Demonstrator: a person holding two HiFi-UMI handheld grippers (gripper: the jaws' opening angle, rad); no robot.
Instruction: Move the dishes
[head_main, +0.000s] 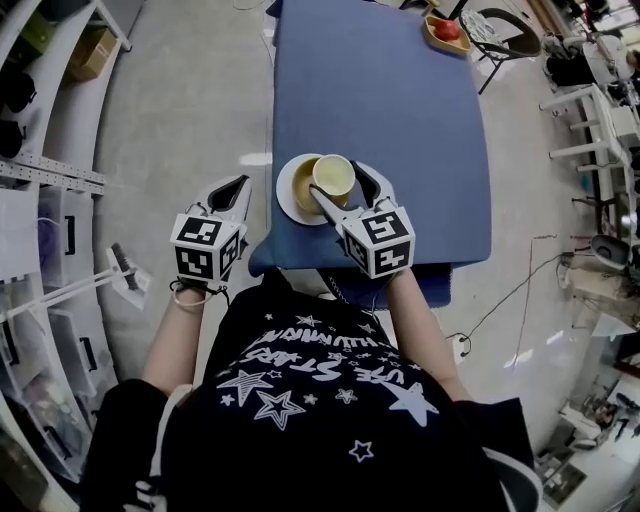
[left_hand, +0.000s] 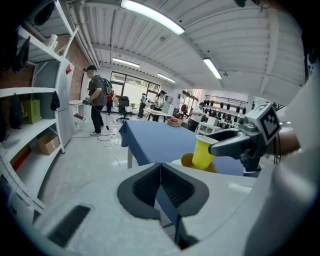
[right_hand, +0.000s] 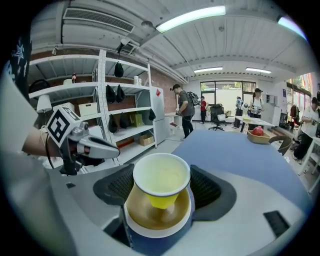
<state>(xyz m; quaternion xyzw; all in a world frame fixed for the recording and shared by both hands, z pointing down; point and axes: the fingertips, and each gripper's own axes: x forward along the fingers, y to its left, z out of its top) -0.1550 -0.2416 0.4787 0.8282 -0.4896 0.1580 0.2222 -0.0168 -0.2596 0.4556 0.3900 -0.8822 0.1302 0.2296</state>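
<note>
Head view gives us, from the left, white shelving (head_main: 50, 172) along the room's edge, then the left tool (head_main: 238, 184), which hangs over the grey floor (head_main: 190, 90) just off the near-left corner of the surface, pointing toward 12 o'clock. Its own view shows us the two jaws pressed together, gripping nothing. At 3 o'clock from it, close to the near edge of the blue surface (head_main: 400, 110), sits a white-rimmed bowl (head_main: 292, 190) with an ochre inside. The yellow cup (head_main: 333, 176) stands mouth up over the bowl's 3 o'clock half. The right tool (head_main: 338, 184) reaches in from 5 o'clock, and its own view shows us one jaw on each side of the cup, narrowed onto its wall just under the rim. We cannot tell whether the cup's base rests in the bowl or hangs just above it. Well apart, at 1 o'clock from the cup near the far-right corner of the surface, a wooden tray (head_main: 445, 38) carries a red fruit (head_main: 447, 28).
</note>
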